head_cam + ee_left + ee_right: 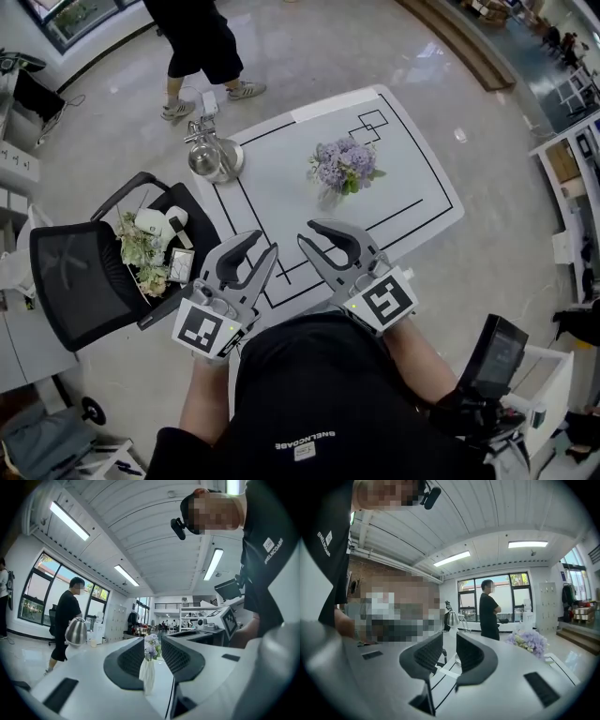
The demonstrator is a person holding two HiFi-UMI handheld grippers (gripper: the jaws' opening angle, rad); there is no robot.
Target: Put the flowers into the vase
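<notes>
L claw point(255, 251): jaws part open, moderate gap, nothing gripped. We see the vase point(148, 677) only through the gap, far off, no contact.
R claw point(312, 242): jaws narrower, small gap, empty.
Both claws over near edge of worktop point(412, 202).
Purple flowers point(345, 166) in vase mid-worktop, well apart from both claws.
More flowers point(141, 248) on chair point(75, 281) at our left.

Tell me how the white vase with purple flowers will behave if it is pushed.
It probably tips easily: the vase looks tall and narrow, with a bushy bunch of flowers on top. Being so slim it seems light, so a nudge may slide it on the smooth white mat.
</notes>
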